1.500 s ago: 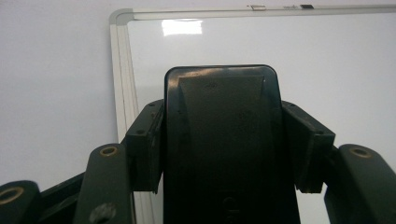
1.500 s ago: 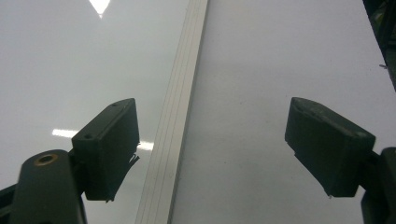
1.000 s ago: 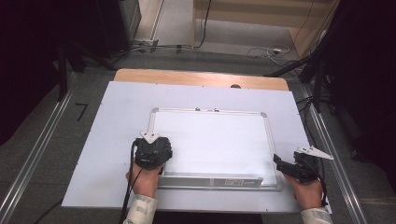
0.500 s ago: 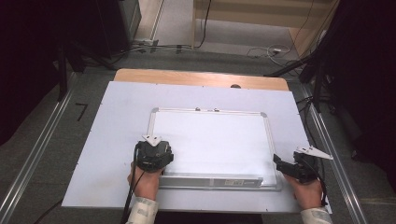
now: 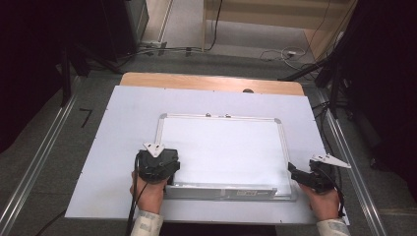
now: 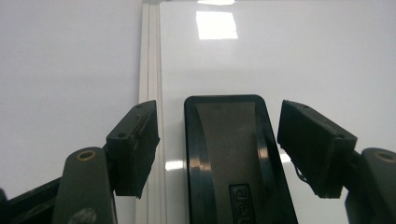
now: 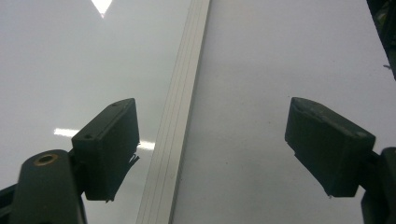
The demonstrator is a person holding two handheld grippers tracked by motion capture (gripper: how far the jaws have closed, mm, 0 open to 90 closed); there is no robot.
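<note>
Black eraser [image 6: 231, 158], one; whiteboard [image 5: 223, 147], one.

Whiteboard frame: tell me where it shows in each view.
High view: the whiteboard frame rings the board at the table's middle.
Left gripper view: its left side runs upward beside the eraser.
Right gripper view: its strip rises between the open jaws.
Shared landmark: the frame's pale strip.

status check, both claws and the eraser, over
Left claw open, jaws either side of black eraser, no contact. Right claw open over whiteboard frame. Nothing blocking.
</note>
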